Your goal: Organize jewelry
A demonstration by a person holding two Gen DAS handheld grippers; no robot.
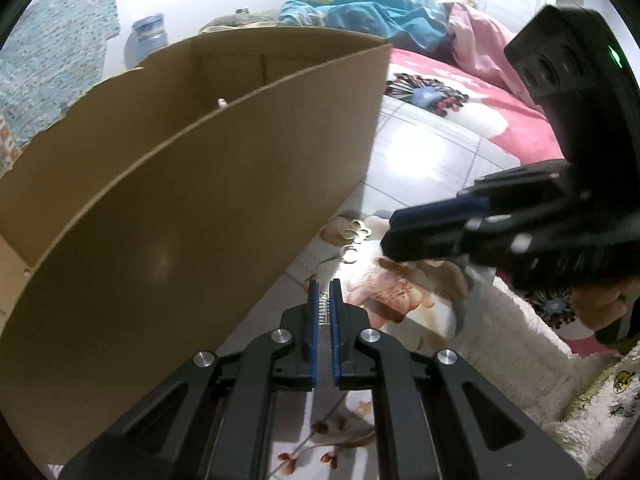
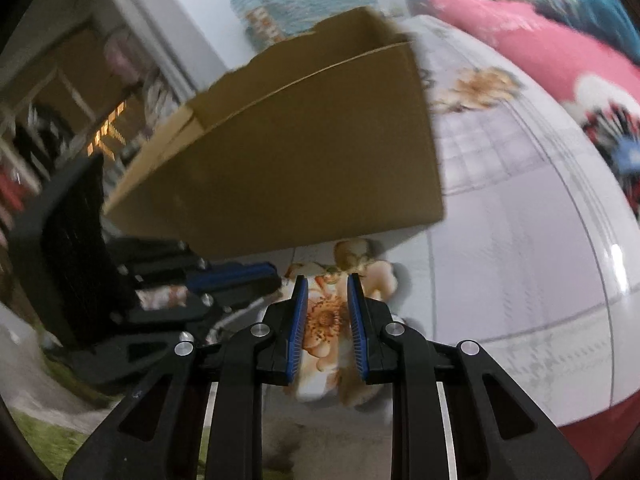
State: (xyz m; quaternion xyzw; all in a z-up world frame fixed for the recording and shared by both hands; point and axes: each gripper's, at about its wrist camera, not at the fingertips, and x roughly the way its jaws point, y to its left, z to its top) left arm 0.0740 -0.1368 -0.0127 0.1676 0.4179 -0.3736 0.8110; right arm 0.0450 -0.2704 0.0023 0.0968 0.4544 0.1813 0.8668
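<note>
My left gripper is shut on a small silver chain piece, held low beside the cardboard box. Several gold rings and earrings lie on the flowered sheet just past the box corner. My right gripper reaches in from the right above that jewelry. In the right wrist view my right gripper is open and empty over a flower print, with the box ahead and the left gripper to its left. A small pale object shows inside the box.
The floor is covered by a glossy flowered sheet. Pink and teal bedding lies behind. A white fluffy blanket is at the right. Shelves with clutter stand at the left.
</note>
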